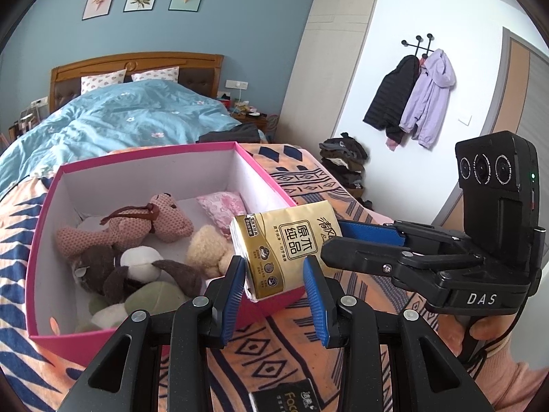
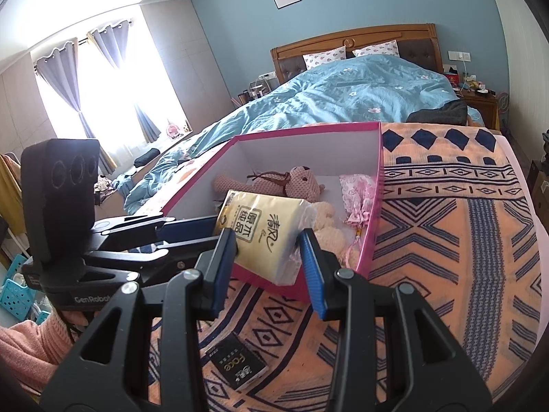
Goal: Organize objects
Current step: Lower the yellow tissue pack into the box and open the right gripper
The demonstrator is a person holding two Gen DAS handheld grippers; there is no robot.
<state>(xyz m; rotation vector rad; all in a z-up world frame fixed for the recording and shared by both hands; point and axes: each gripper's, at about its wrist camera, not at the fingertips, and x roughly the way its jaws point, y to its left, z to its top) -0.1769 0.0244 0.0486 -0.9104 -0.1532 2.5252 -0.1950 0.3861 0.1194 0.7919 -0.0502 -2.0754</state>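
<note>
Left tongs (image 1: 274, 292) clamped on the gold tissue pack (image 1: 284, 250): the pack sits between the blue pads at 12 o'clock, and both pads touch its sides. Right tongs (image 2: 267, 267) grip the same pack, which is again at 12 o'clock between the pads in the right wrist view. In the left wrist view the right tongs reach in from 3 o'clock, with the tips on the pack's far right end. In the right wrist view the left tongs reach in from 9 o'clock.

The pack is tilted and off the bed, over the near corner of the open pink box (image 1: 144, 158). The box rests on an orange patterned blanket (image 2: 446, 274), at 10 o'clock from the left tongs. Inside it are a pink plush bear (image 1: 161, 219) and other soft toys. A small black tissue pack (image 2: 238, 364) lies flat on the blanket at 6 o'clock, under the right tongs.
</note>
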